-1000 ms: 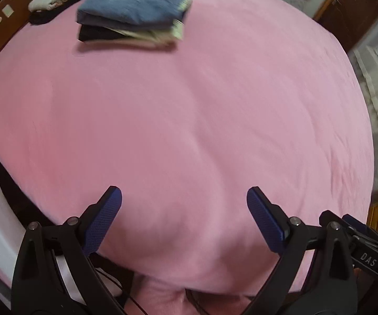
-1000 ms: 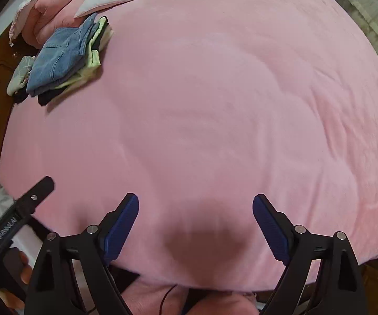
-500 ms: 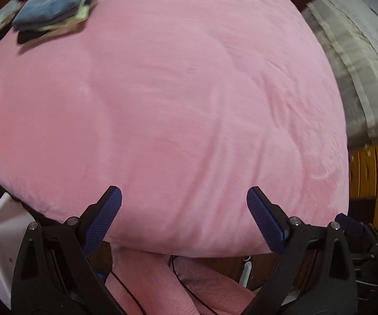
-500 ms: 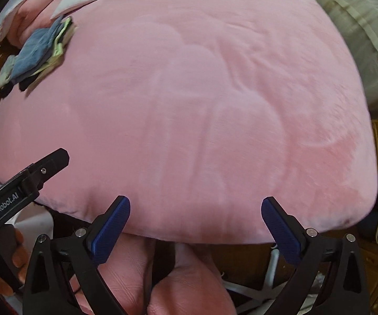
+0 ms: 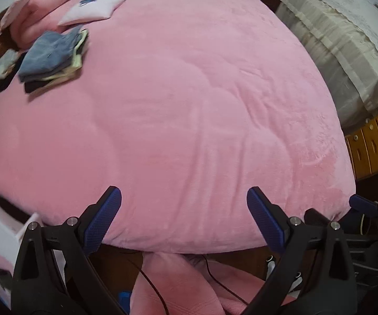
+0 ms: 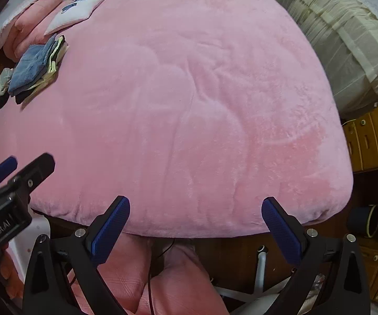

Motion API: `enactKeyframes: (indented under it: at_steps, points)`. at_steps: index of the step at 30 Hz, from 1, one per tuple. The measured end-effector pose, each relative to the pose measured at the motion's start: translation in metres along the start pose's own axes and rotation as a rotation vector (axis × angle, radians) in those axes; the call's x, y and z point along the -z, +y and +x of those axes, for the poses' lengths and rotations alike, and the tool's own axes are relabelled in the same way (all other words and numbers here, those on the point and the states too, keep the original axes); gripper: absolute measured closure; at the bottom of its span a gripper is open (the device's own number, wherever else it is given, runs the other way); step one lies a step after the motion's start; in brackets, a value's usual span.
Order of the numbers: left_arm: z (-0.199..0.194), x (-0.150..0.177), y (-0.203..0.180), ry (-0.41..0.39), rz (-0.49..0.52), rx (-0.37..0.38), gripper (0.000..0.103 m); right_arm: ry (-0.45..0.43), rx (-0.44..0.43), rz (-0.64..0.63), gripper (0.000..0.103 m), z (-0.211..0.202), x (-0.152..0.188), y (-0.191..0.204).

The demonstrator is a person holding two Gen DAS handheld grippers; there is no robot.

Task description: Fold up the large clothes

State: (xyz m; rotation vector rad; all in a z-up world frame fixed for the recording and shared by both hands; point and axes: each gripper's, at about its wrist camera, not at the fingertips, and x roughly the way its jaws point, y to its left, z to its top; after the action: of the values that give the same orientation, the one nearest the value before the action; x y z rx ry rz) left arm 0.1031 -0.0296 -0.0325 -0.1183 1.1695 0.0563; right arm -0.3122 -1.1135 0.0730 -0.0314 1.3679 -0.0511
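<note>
- Left gripper (image 5: 183,219): jaws spread wide, nothing between the blue pads; it hangs above the near edge of the bed, pointing steeply down.
- Right gripper (image 6: 195,227): jaws spread wide and empty, also above the near edge of the bed. The two grippers sit side by side; each shows at the border of the other's view.
- Below the grippers: pink-clad legs (image 6: 189,283) of the person, with a dark cable running across them, and the white base of a chair (image 6: 261,275).
- Bed (image 5: 189,105): covered by a smooth pink plush blanket; its middle and near area carry no garment.
- Folded clothes stack (image 5: 52,57): lies at the far left part of the bed, well apart from both grippers. A blue denim piece is on top, pale yellow-green and dark layers beneath.
- Just left of the stack: a small light garment (image 5: 2,65) on a dark item at the bed's edge.
- Far end: a white pillow (image 5: 94,9) and a rolled pink quilt (image 5: 42,10).
- Right of the bed: pale curtains (image 5: 346,39) and wooden drawers (image 5: 375,144).
</note>
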Motion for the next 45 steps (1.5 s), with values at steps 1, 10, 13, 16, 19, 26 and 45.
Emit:
enactKeyframes:
  at_steps: [1, 10, 13, 16, 19, 26, 45]
  points:
    - [-0.003, 0.003, 0.005, 0.003, -0.014, 0.002, 0.007, -0.007, -0.006, 0.0, 0.001, -0.003, -0.001, 0.001]
    - [-0.014, 0.016, 0.028, 0.004, -0.007, -0.042, 0.007, -0.054, -0.033, 0.006, 0.001, -0.022, -0.002, 0.025]
    - [-0.014, 0.015, 0.028, -0.01, 0.002, -0.06, 0.007, -0.057, -0.032, -0.01, 0.001, -0.022, 0.0, 0.032]
    - [-0.01, 0.013, 0.028, -0.01, -0.001, -0.065, 0.007, -0.054, -0.03, -0.006, 0.001, -0.022, -0.005, 0.031]
    - [-0.009, 0.01, 0.029, -0.009, -0.006, -0.066, 0.007, -0.058, -0.03, -0.015, 0.0, -0.025, -0.012, 0.032]
    - [-0.007, 0.001, 0.029, -0.017, -0.005, -0.064, 0.007, -0.077, -0.01, -0.031, 0.0, -0.034, -0.022, 0.042]
    - [0.001, -0.004, 0.031, -0.011, -0.02, -0.062, 0.005, -0.081, -0.007, -0.011, 0.0, -0.042, -0.013, 0.055]
